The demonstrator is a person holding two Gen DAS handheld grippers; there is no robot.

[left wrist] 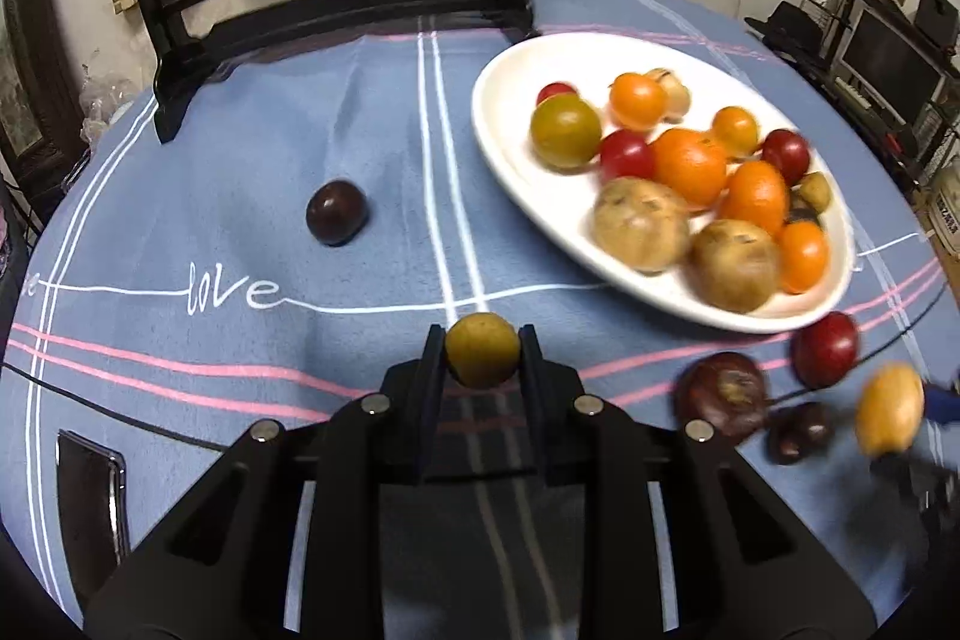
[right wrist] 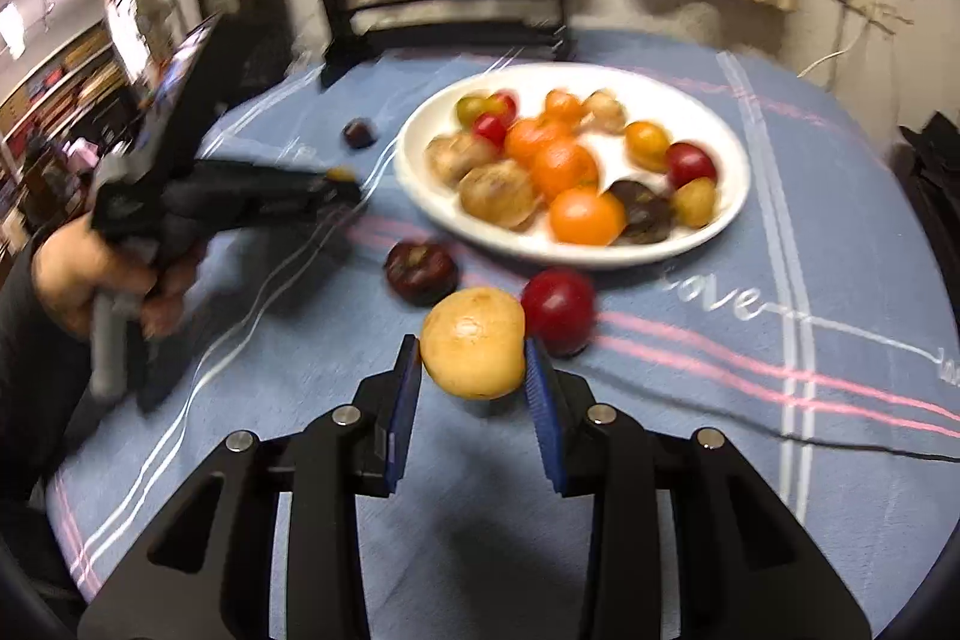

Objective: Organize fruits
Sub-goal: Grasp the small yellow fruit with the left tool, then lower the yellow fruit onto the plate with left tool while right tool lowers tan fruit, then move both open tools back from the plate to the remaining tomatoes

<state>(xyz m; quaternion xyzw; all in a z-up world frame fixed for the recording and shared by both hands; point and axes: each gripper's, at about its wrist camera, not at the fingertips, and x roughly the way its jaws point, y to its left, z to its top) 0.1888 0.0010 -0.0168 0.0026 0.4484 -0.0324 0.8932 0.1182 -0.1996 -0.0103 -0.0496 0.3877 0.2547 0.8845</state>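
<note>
A white oval plate [left wrist: 510,124] [right wrist: 729,196] holds several orange, red, green and brown fruits. My left gripper [left wrist: 482,340] is shut on a small olive-yellow fruit [left wrist: 482,349], held above the blue cloth left of the plate; it also shows in the right wrist view [right wrist: 342,181]. My right gripper [right wrist: 473,349] is shut on a pale yellow fruit [right wrist: 474,343] [left wrist: 888,409], held in front of the plate. Loose on the cloth lie a red plum [right wrist: 558,307] [left wrist: 825,349], a dark mangosteen [right wrist: 420,271] [left wrist: 723,394], a small dark fruit [left wrist: 798,430] and a dark plum [left wrist: 336,211] [right wrist: 359,133].
A black wooden stand [left wrist: 180,58] [right wrist: 444,16] with a round picture stands at the table's far edge. A black cable [right wrist: 780,436] crosses the blue tablecloth [left wrist: 240,160]. A dark flat object [left wrist: 90,484] lies at the near left. Shelves and clutter stand beyond the table.
</note>
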